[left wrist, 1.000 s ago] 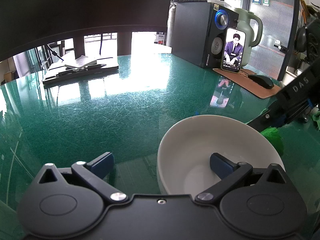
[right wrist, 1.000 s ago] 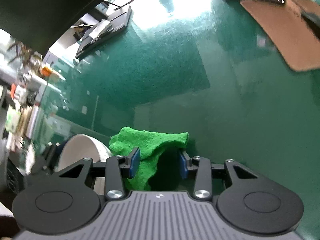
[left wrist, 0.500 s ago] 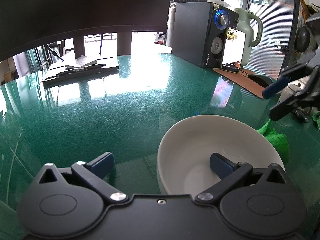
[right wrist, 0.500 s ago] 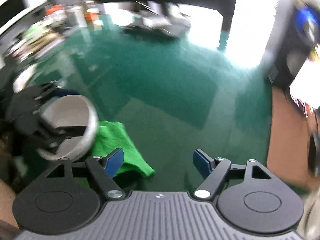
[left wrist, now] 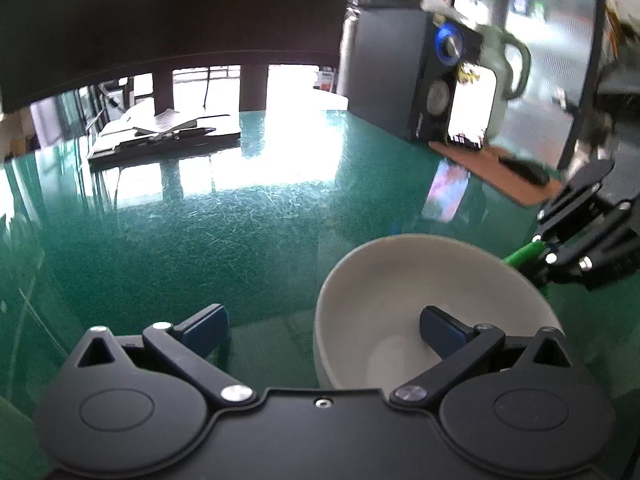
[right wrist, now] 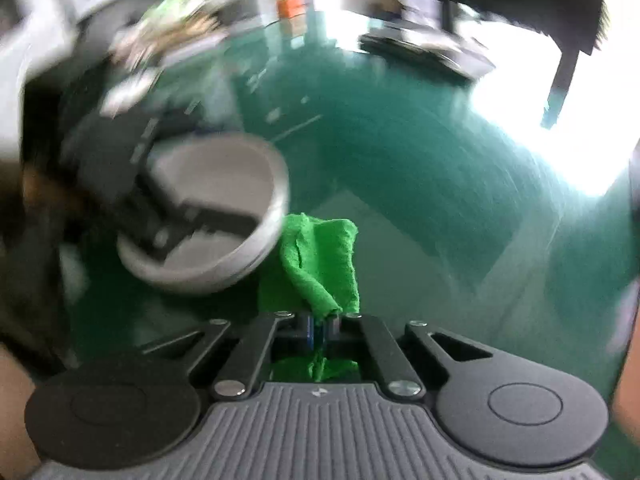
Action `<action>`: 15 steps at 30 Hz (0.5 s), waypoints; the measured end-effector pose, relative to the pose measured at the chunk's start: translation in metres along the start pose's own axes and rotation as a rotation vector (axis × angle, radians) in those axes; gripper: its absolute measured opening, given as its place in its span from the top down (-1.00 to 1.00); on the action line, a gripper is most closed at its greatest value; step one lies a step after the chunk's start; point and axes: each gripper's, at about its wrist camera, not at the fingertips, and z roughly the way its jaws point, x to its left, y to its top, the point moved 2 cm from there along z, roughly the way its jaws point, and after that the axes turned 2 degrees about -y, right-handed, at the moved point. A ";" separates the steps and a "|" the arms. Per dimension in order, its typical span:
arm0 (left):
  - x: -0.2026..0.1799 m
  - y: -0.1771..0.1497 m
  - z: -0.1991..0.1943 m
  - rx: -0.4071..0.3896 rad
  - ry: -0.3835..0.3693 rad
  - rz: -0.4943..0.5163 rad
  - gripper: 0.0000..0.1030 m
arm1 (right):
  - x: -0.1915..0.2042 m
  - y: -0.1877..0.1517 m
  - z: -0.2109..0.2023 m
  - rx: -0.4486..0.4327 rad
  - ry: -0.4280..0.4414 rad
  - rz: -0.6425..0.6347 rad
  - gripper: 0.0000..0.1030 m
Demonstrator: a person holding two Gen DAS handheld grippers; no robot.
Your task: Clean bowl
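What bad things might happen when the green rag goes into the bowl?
1. The right gripper pinches only a small fold of the green rag, so it might slip out while wiping.
2. The left gripper is open, one finger inside the bowl, one outside. Nothing clamps the rim, so the bowl may slide on the smooth green table.

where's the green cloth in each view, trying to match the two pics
Left wrist view: only a sliver of the green cloth shows at the right edge, behind the bowl's far rim, pinched in the right gripper.
Right wrist view: the green cloth fills the lower middle, running up from the shut fingers to just right of the bowl.
Shared landmark: the white bowl, with one left gripper finger inside it.
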 end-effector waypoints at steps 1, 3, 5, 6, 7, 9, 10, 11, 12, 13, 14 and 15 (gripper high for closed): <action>0.001 0.004 -0.001 0.024 -0.003 -0.029 -0.99 | -0.012 -0.001 -0.003 -0.010 0.032 0.092 0.94; 0.004 0.017 -0.005 0.130 -0.034 -0.135 -0.99 | -0.034 -0.004 -0.010 -0.042 0.110 0.262 0.93; 0.005 0.024 -0.022 0.129 -0.079 -0.254 -0.99 | -0.050 -0.009 -0.015 -0.068 0.206 0.399 0.93; 0.004 0.024 -0.030 0.141 -0.072 -0.317 -0.99 | -0.057 -0.012 -0.018 -0.085 0.256 0.458 0.93; 0.002 0.023 -0.033 0.171 -0.081 -0.353 -0.99 | -0.062 -0.014 -0.018 -0.089 0.280 0.493 0.93; -0.004 0.020 -0.036 0.214 -0.092 -0.381 -0.99 | -0.066 -0.021 -0.013 -0.086 0.303 0.519 0.93; -0.009 0.019 -0.035 0.233 -0.046 -0.371 -0.99 | -0.064 -0.024 -0.010 -0.085 0.309 0.513 0.93; -0.013 0.017 -0.034 0.256 0.053 -0.368 -0.99 | -0.062 -0.027 -0.007 -0.079 0.317 0.512 0.92; -0.013 0.017 -0.031 0.285 0.119 -0.385 -0.99 | -0.060 -0.029 -0.005 -0.075 0.327 0.513 0.92; -0.012 0.016 -0.029 0.311 0.176 -0.406 -0.99 | -0.060 -0.031 -0.004 -0.074 0.339 0.522 0.92; -0.009 0.015 -0.026 0.330 0.198 -0.447 -0.99 | -0.062 -0.033 -0.004 -0.075 0.350 0.530 0.92; -0.006 0.014 -0.024 0.341 0.213 -0.487 -0.98 | -0.061 -0.034 -0.001 -0.079 0.377 0.549 0.92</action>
